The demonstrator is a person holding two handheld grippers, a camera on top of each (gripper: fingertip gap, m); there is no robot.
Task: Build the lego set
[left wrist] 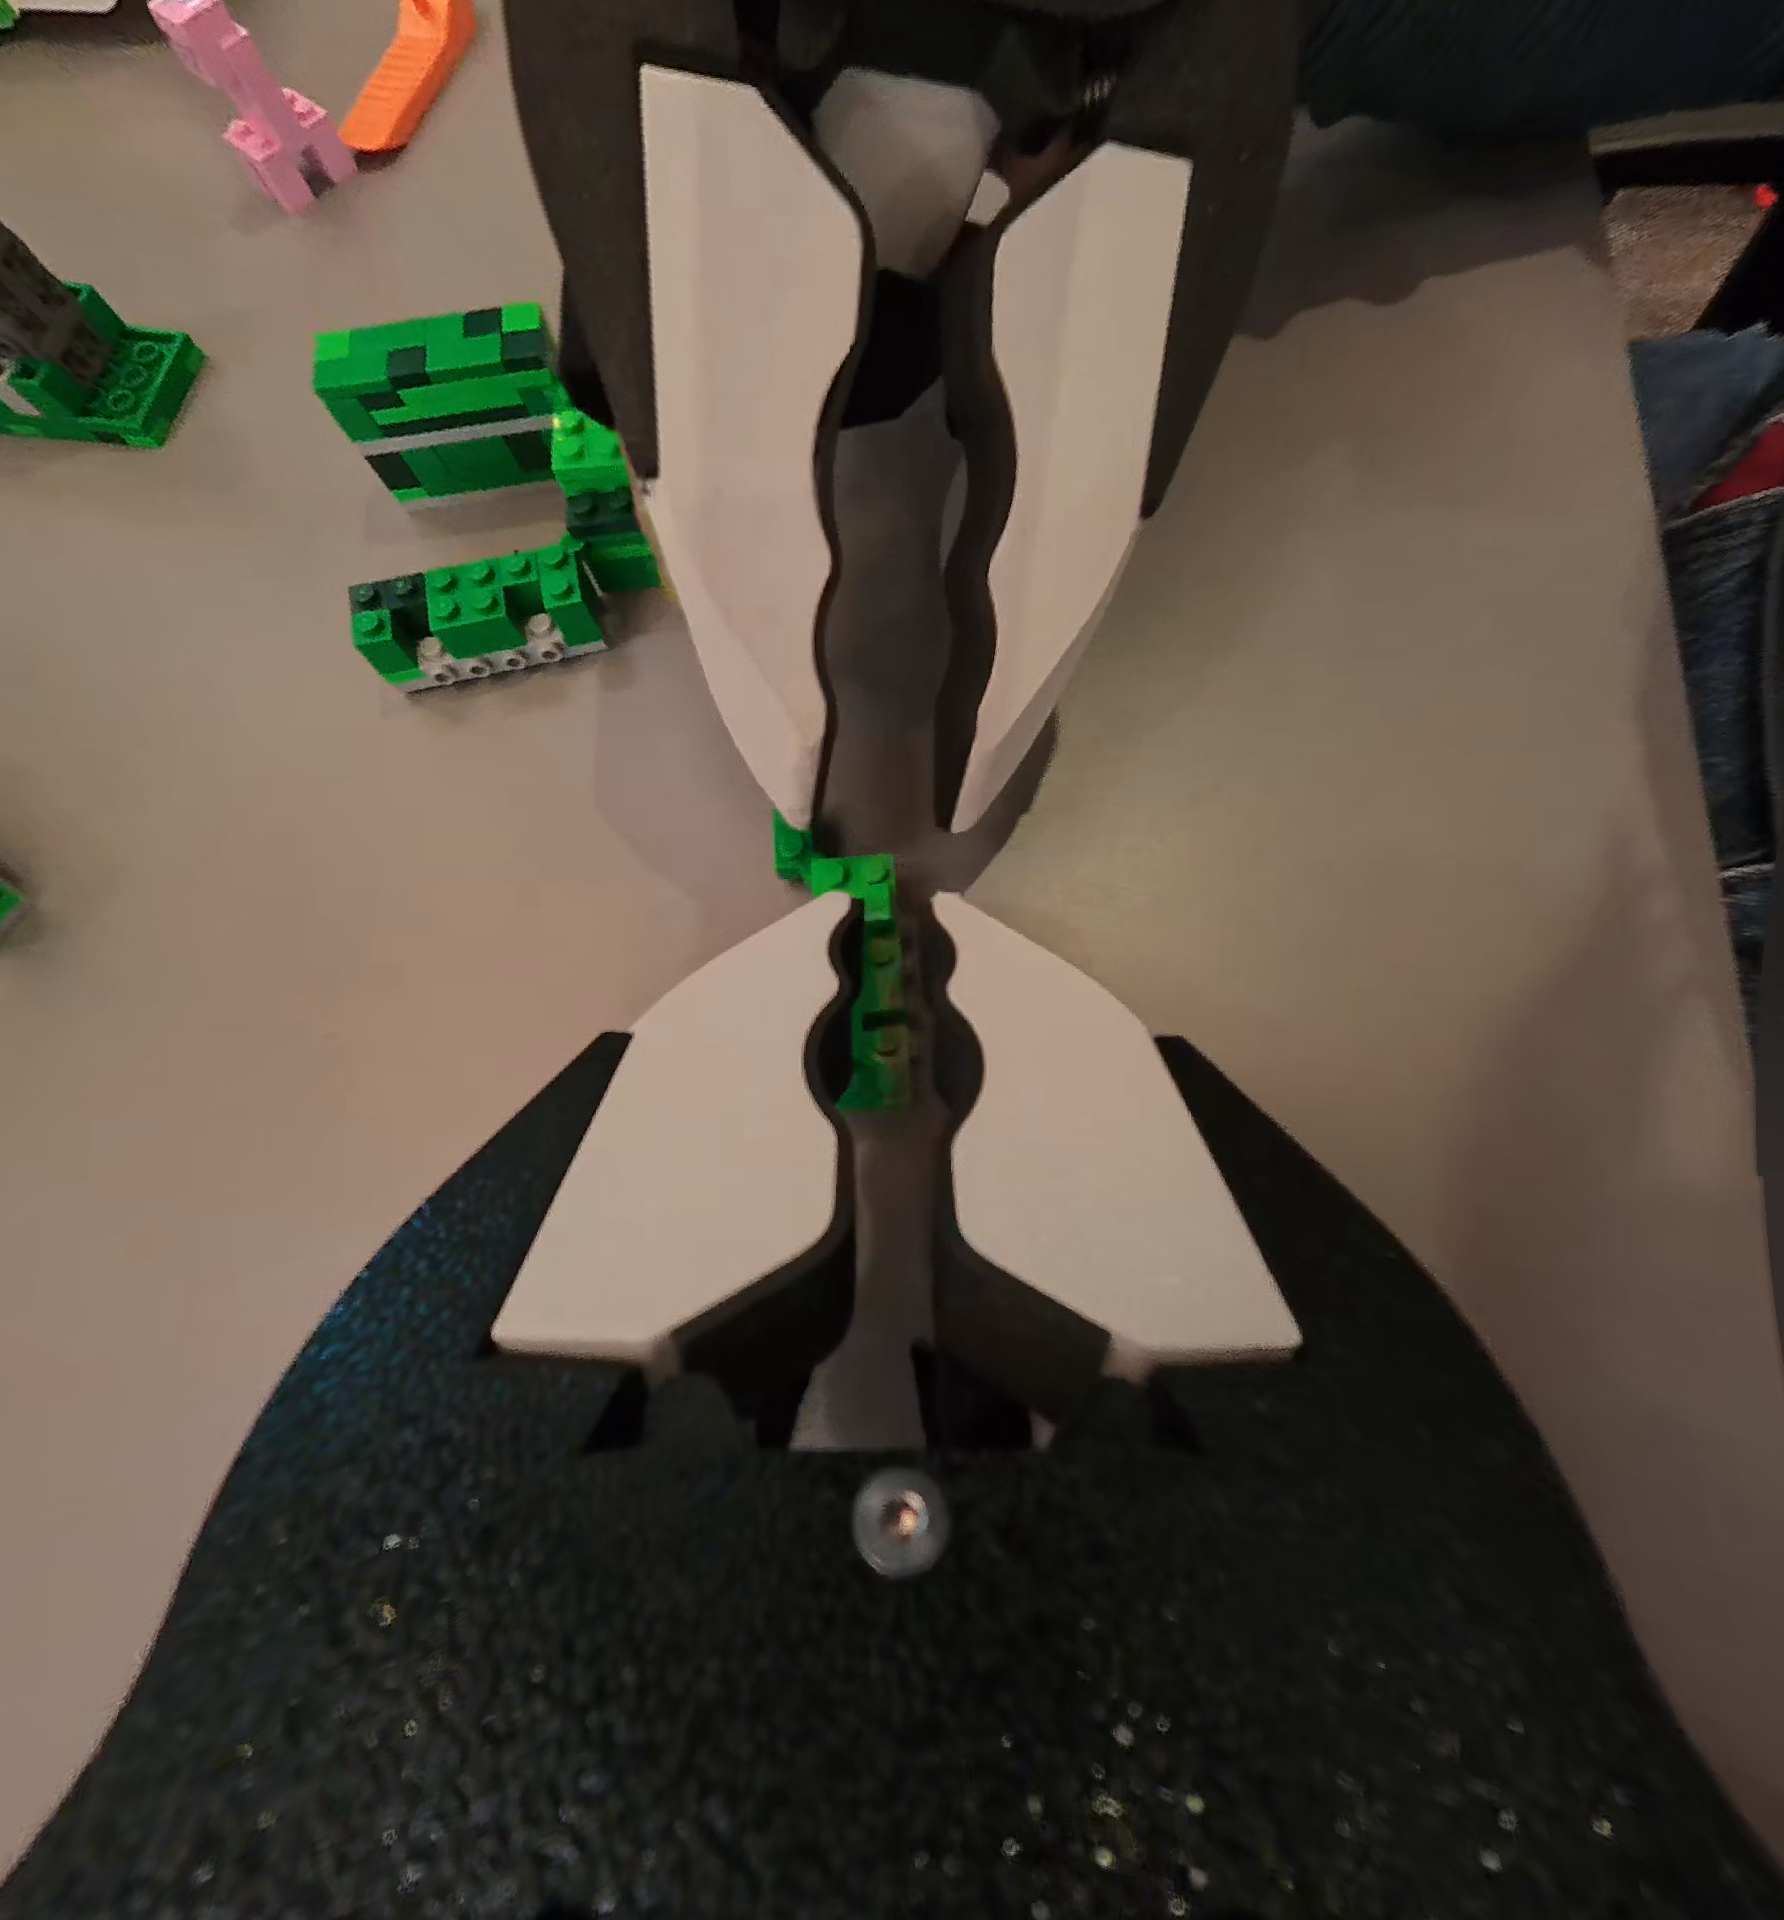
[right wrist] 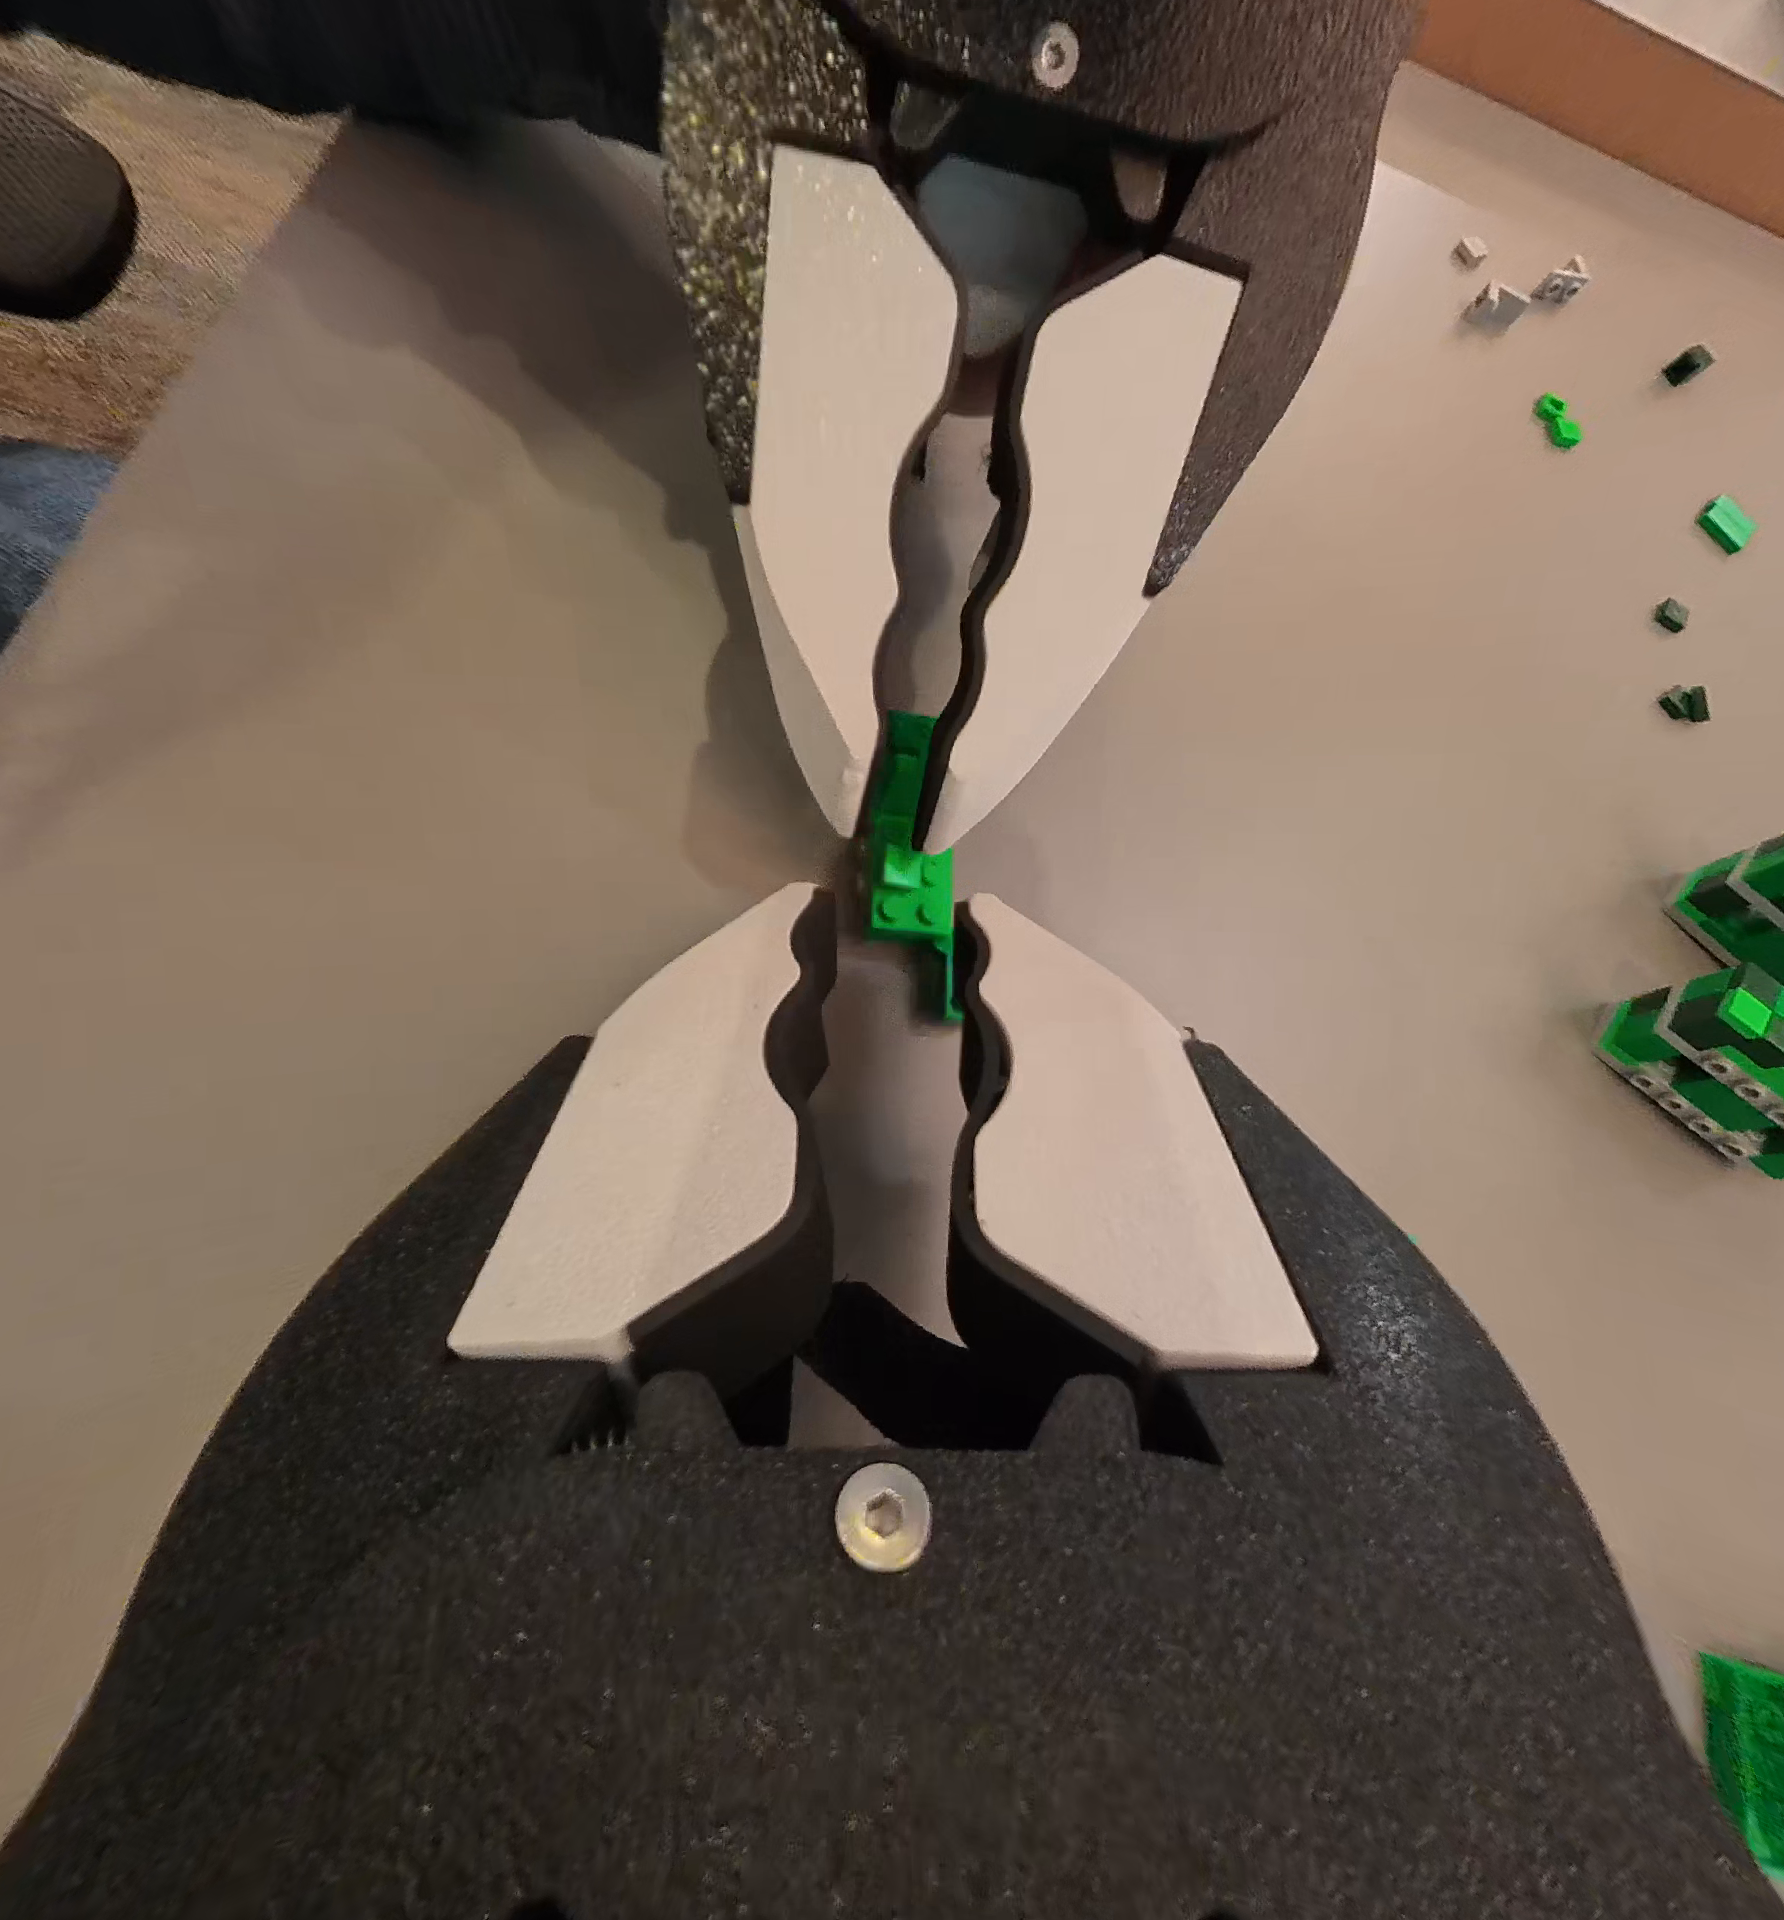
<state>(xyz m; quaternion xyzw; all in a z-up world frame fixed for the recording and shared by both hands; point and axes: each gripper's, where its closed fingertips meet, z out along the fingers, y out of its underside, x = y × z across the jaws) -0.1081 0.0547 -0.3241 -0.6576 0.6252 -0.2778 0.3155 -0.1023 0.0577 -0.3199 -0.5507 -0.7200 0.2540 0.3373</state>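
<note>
My two grippers meet tip to tip above the beige table [left wrist: 1283, 831]. My left gripper [left wrist: 893, 902] is shut on a narrow green lego assembly [left wrist: 880, 1023], whose flat studded end [left wrist: 857, 871] sticks out past the tips. It also shows at the top of the right wrist view [right wrist: 898, 826], holding the assembly [right wrist: 903, 769]. My right gripper [right wrist: 890, 896] stands slightly open around that studded end [right wrist: 909, 904]. A small green piece [right wrist: 942, 982] lies against its right finger, and a gap shows on the left side. The right gripper also shows in the left wrist view [left wrist: 883, 821].
Green lego sub-builds [left wrist: 441, 405] [left wrist: 483, 623] lie left of the grippers, with a green base and grey tower [left wrist: 67, 364], a pink figure [left wrist: 254, 114] and an orange separator [left wrist: 415, 73]. Loose small green [right wrist: 1724, 520] and grey [right wrist: 1501, 301] pieces and more builds [right wrist: 1771, 1081] lie to the right. Left and right tips are no more than a few centimetres apart.
</note>
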